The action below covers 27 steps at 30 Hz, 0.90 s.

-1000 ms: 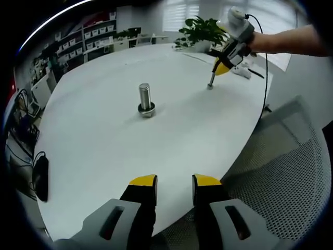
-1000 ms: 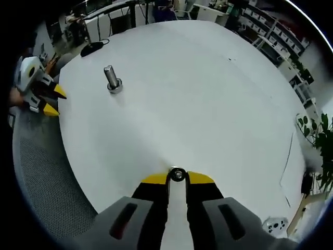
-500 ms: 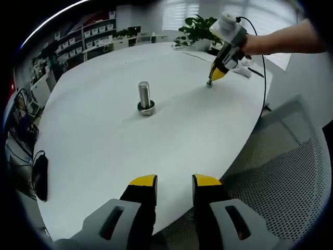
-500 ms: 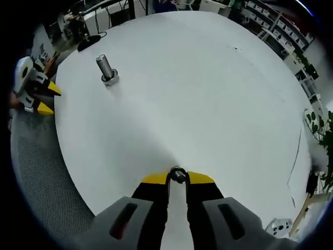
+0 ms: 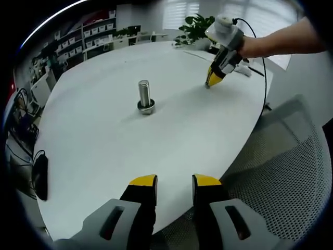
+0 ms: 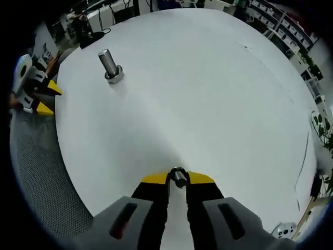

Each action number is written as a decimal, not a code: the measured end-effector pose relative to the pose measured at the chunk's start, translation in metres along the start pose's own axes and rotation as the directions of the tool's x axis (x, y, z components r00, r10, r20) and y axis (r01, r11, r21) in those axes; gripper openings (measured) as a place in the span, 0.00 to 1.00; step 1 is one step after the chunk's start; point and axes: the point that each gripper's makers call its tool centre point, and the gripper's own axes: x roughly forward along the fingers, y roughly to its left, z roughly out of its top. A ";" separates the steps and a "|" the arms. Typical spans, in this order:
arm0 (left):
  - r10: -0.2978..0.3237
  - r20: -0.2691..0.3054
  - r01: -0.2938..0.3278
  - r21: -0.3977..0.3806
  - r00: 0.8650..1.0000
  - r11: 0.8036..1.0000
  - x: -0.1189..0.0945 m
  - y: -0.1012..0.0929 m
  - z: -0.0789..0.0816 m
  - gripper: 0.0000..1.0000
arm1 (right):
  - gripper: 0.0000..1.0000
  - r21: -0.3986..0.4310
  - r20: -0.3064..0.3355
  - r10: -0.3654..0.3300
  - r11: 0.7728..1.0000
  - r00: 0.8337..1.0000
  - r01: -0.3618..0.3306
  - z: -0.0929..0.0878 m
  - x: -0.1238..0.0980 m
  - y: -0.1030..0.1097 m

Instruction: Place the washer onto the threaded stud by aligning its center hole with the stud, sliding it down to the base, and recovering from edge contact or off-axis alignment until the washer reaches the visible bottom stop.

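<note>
In the left gripper view we see, at far left, a dark mouse-like object lying near the edge of the white tabletop, and behind it shelving along the room's wall. Toward the middle stands the threaded stud, upright on its hex base, alone and well apart from anything else. At the bottom of this view our left gripper hangs just off the tabletop's near edge with its yellow-tipped jaws apart and nothing between them. Further right, a potted plant sits at the far side, and the right gripper comes in from the upper right, held by a person's hand, its tips down at the tabletop surface. A mesh chair shows at the lower right. In the right gripper view, the left gripper shows at the far left edge, jaws apart, beside the tabletop rim; the stud stands a little to its right, leaning in the fisheye. At bottom centre, our right gripper has its jaws closed on the washer — a small metal ring pinched edge-on between the yellow tips, over the tabletop and well apart from the stud.
</note>
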 end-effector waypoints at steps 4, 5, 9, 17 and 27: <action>0.002 -0.003 -0.002 -0.002 1.000 1.000 0.000 0.001 -0.001 0.25 | 0.14 0.009 0.015 0.009 1.000 1.000 -0.009 0.007 0.002 0.003; 0.003 -0.003 -0.003 -0.001 1.000 1.000 0.000 0.001 -0.001 0.25 | 0.14 0.004 0.020 0.010 1.000 1.000 -0.010 0.009 0.002 0.004; 0.004 -0.005 -0.004 -0.004 1.000 1.000 0.000 0.001 -0.001 0.25 | 0.14 -0.009 0.031 0.020 1.000 0.999 -0.020 0.015 0.004 0.010; 0.008 -0.004 -0.008 -0.006 1.000 1.000 0.000 0.002 -0.001 0.25 | 0.19 -0.055 0.045 0.016 0.998 0.999 -0.013 0.017 0.002 0.011; 0.009 -0.002 -0.009 -0.006 1.000 1.000 0.000 0.002 0.000 0.25 | 0.27 -0.010 0.159 -0.015 1.000 0.987 0.017 0.015 -0.023 0.009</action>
